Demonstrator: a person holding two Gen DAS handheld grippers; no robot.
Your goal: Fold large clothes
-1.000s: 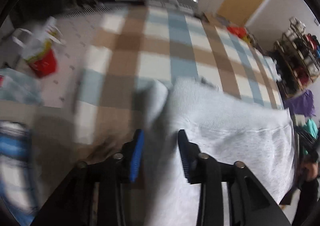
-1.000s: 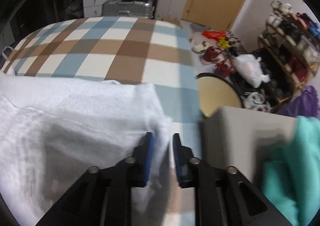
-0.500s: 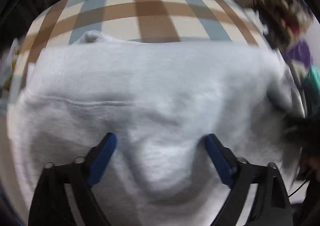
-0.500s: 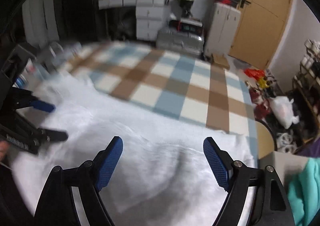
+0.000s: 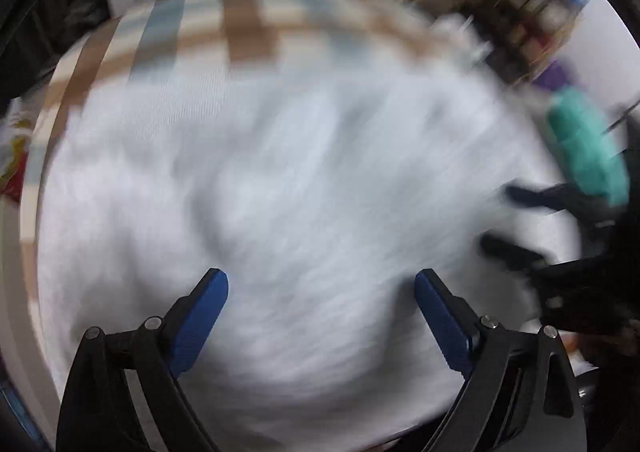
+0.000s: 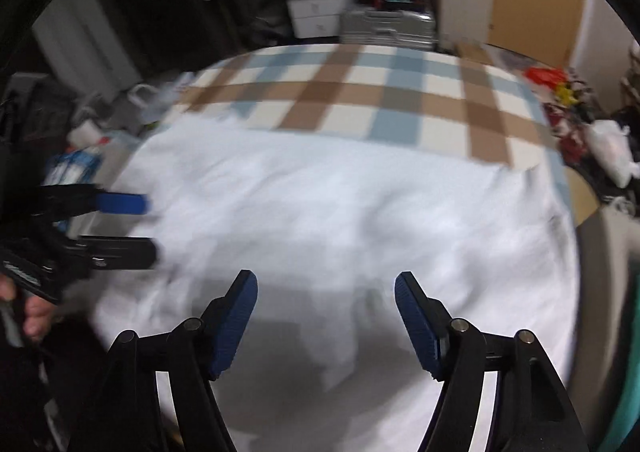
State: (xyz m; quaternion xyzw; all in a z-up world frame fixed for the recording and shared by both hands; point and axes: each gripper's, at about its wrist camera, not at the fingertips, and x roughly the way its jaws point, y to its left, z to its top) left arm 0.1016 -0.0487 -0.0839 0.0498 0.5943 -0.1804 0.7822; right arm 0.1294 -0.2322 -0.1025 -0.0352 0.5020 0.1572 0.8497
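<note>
1. The white sweatshirt (image 6: 340, 220) lies spread on the near part of a plaid blanket (image 6: 360, 92); in the right wrist view its long axis runs left to right, the far edge straight across the checks.
2. The left gripper (image 5: 320, 316) hangs over the cloth, its jaws spread wide after having just been opening, nothing pinched between them.
3. The right gripper (image 6: 326, 316) also stands apart and empty above the sweatshirt; its jaws opened, then closed in a little.
4. The left wrist view is heavily blurred, so folds and seams are hard to make out; the garment's near edge is cut off by both frames.
5. Only the left wrist view shows a teal garment (image 5: 588, 156) clearly; only the right shows white drawers (image 6: 316, 0) and a silver suitcase (image 6: 388, 26).
</note>
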